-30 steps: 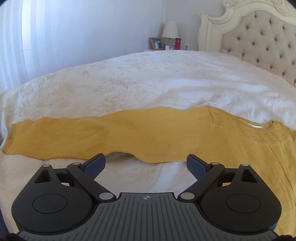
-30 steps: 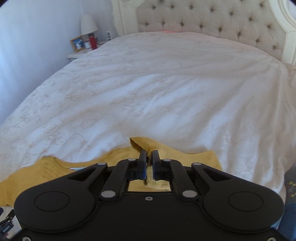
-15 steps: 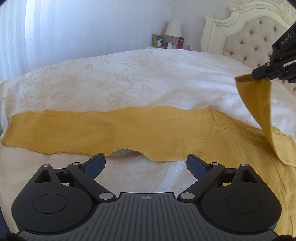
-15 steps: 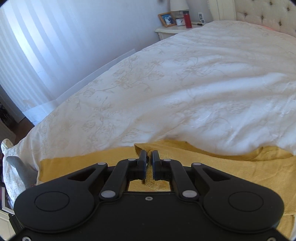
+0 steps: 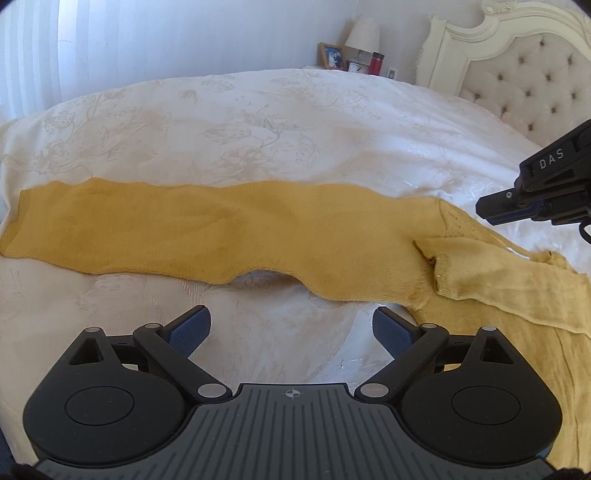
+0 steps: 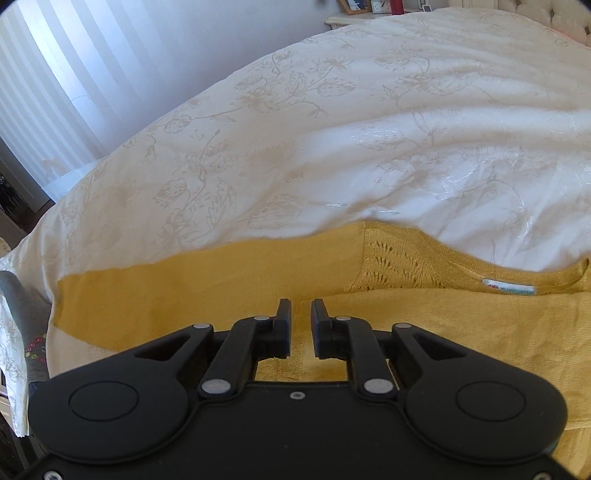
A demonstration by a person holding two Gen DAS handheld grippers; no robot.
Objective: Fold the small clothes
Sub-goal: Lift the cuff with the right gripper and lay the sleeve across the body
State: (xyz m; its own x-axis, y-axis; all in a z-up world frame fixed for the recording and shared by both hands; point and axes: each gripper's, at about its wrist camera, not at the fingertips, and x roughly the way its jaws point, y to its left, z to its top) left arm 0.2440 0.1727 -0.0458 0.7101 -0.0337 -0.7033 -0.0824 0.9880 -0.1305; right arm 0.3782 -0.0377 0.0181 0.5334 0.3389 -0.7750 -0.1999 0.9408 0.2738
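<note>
Closest in, the left gripper [image 5: 291, 328] sits low over the bedspread [image 5: 258, 122], jaws spread wide with nothing between the blue pads [image 5: 192, 326], poised just short of the near edge of the yellow sweater [image 5: 221, 229]. That sweater lies flat across the bed, its long left sleeve [image 5: 129, 221] stretched straight out to the side. Over on the right, the other sleeve [image 5: 480, 269] has been brought in and laid across the chest, cuff resting near the armpit. Above it hangs the right gripper [image 6: 301, 321], and here's the release: its jaws have just been opening, now a narrow gap apart, with no fabric pinched between them, only knit lying below. So one sleeve fold looks done, and I'd say the outstretched sleeve is next. That calls for the left gripper to go out to the far cuff, pinch it cleanly through both layers, and carry it across without dragging the body out of line. Beyond the sweater the bedspread rolls away to the tufted headboard [image 5: 524, 70] and a nightstand with a lamp [image 5: 364, 35].
</note>
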